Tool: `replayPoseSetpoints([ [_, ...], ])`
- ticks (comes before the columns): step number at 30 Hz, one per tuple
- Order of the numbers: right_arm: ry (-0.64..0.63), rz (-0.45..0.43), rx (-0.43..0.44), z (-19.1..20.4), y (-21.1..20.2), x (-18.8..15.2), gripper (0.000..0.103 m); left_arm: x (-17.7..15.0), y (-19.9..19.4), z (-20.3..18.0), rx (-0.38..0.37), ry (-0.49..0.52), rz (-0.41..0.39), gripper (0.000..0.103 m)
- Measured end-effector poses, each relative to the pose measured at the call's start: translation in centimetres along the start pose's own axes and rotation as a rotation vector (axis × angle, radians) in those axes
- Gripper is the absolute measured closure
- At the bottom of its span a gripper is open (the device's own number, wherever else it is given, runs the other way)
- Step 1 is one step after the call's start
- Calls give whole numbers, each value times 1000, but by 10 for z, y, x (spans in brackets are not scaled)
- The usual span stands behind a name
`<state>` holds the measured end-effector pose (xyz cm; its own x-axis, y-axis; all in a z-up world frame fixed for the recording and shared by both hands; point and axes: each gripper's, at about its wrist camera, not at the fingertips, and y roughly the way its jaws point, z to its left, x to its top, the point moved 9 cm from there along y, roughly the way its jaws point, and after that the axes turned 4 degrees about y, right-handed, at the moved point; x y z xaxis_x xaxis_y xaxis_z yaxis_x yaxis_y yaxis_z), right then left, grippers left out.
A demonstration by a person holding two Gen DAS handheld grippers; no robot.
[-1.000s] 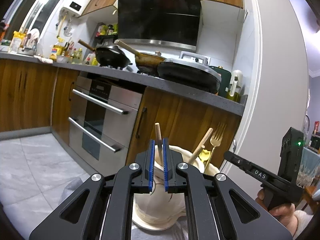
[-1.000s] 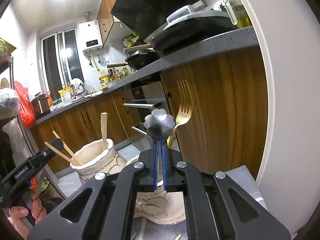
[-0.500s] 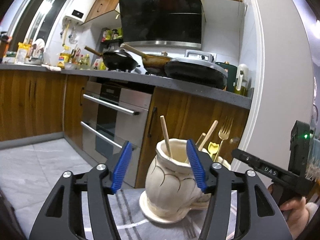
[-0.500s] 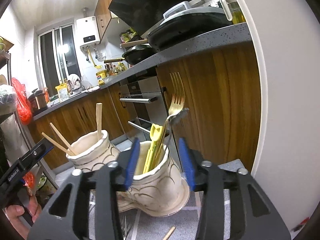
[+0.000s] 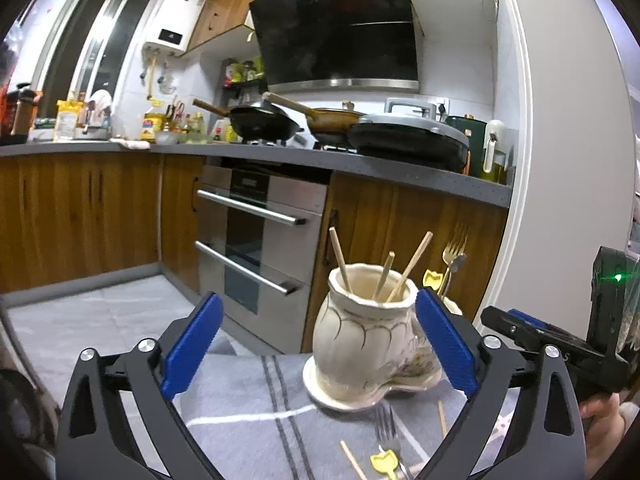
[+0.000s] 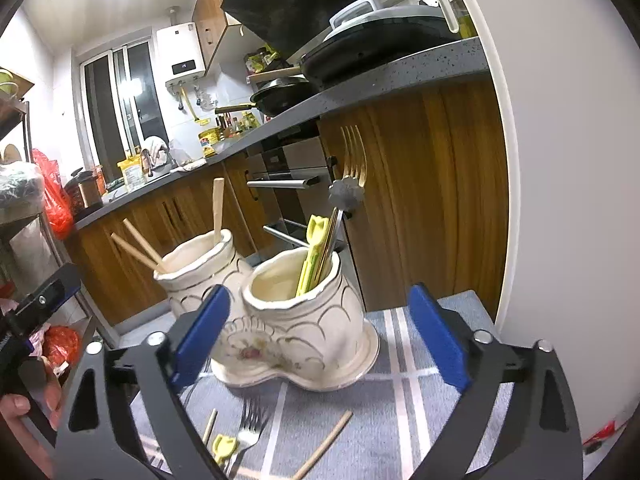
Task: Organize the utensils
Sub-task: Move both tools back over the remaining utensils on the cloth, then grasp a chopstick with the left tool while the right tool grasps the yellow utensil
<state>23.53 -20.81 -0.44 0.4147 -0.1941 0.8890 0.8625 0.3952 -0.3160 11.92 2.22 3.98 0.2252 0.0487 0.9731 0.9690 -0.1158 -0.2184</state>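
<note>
Two joined cream glazed ceramic utensil pots (image 6: 296, 320), scallop-patterned, stand at frame centre on a grey striped cloth (image 6: 404, 408); three wooden chopsticks (image 5: 410, 264) occupy one pot. Left claw (image 5: 316, 344) and right claw (image 6: 316, 336) have just been opening and stand spread, pinching nothing. One steel fork (image 6: 250, 426) lies lower centre.

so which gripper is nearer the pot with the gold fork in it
Right. The right gripper faces the fork pot head on; the left gripper faces the chopstick pot, the fork pot behind it.

Beyond the fingertips, wood cabinets (image 5: 80, 216) under a grey counter (image 5: 400, 176), steel oven (image 5: 260, 240) between. Above, black hood (image 5: 336, 32) and pans (image 5: 264, 120). Far left, window (image 5: 104, 40), white heater (image 5: 174, 26). Below left, pale tiled floor (image 5: 100, 312). Right, white wall (image 5: 568, 160).
</note>
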Motion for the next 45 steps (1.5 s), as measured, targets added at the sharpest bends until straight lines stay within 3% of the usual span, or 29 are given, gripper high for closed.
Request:
replayPoseSetpoints([
  [7, -41, 33, -20, -4, -8, -13, 5, -19, -11, -8, 50, 59, 51, 5],
  [12, -65, 105, -15, -5, -10, -34, 5, -38, -13, -17, 2, 44, 131, 5],
  [20, -96, 162, -37, -7, -9, -50, 5, -101, 4, -28, -31, 48, 431, 5],
  [26, -80, 181, -46, -11, -5, -52, 5, -142, 10, -39, -14, 109, 585, 10],
  [33, -66, 187, -36, -13, -7, -51, 5, -168, 11, -48, -27, 140, 694, 42],
  [41, -93, 210, -24, -7, -8, -56, 5, -178, 13, -58, -31, 191, 722, 63],
  [43, -102, 230, -14, -4, -7, -59, 5, -177, 14, -57, -29, 212, 710, 72],
  [45, -116, 260, 2, 1, -4, -65, 5, -175, 16, -56, -28, 222, 705, 90],
])
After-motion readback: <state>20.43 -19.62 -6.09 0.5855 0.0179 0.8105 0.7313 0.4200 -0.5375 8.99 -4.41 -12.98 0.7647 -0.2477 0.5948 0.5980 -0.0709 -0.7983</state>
